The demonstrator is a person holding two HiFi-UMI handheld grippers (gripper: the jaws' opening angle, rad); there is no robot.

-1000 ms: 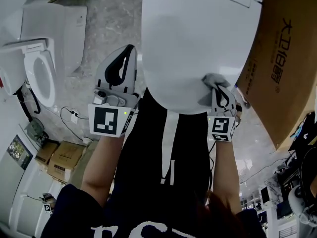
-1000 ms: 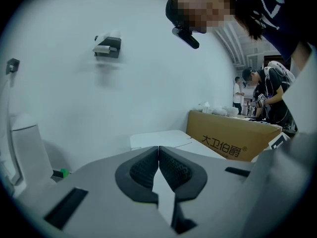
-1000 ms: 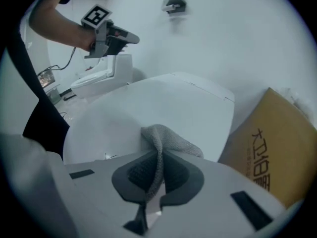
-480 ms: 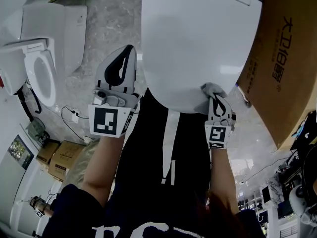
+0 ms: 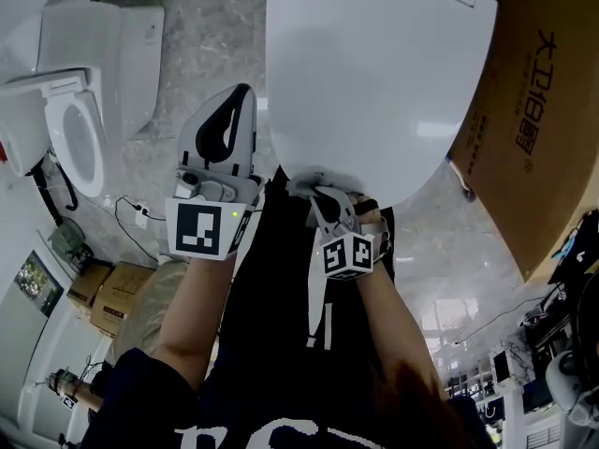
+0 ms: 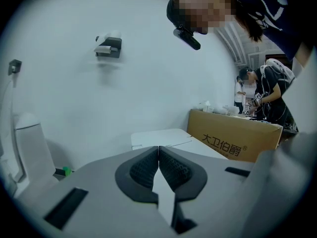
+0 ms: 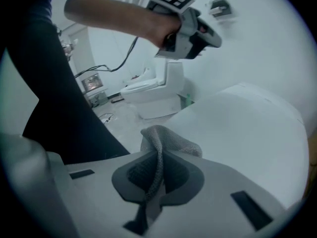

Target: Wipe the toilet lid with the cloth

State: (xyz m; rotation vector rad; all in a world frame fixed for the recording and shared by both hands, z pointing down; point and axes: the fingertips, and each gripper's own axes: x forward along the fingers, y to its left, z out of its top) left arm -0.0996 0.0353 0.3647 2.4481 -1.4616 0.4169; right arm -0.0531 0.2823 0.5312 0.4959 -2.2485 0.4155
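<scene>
Dragging the crumpled grey cloth (image 7: 168, 139) across the glossy white toilet lid (image 7: 247, 133) could tug it loose. I judge this because the right gripper (image 7: 158, 157) pinches only a thin fold of it. Its fingers are closed tight on that strip, which runs down between the dark ribbed pads, while the rest bunches out loosely beyond the tips. If the wad rolls aside or slips out, the hard grey tips would probably meet the lid bare and might scuff it. A second risk comes from position. In the head view the cloth (image 5: 301, 183) sits at the lid's (image 5: 374, 82) near, rounded rim, close to the person's dark clothing, with the right gripper (image 5: 323, 199) just behind it. A stroke in the wrong direction would likely run off the edge and leave the broad upper surface unwiped. The left gripper (image 5: 239, 110) offers no help as it stands. Its fingers are pressed together with nothing between them, and it hangs off the lid, just beside its left edge and over the marbled floor (image 5: 201, 36). Relative to the right fingers, the cloth lies partly between them and mostly ahead of them. It appears to touch the lid's front edge, though how firmly it presses I cannot tell.
</scene>
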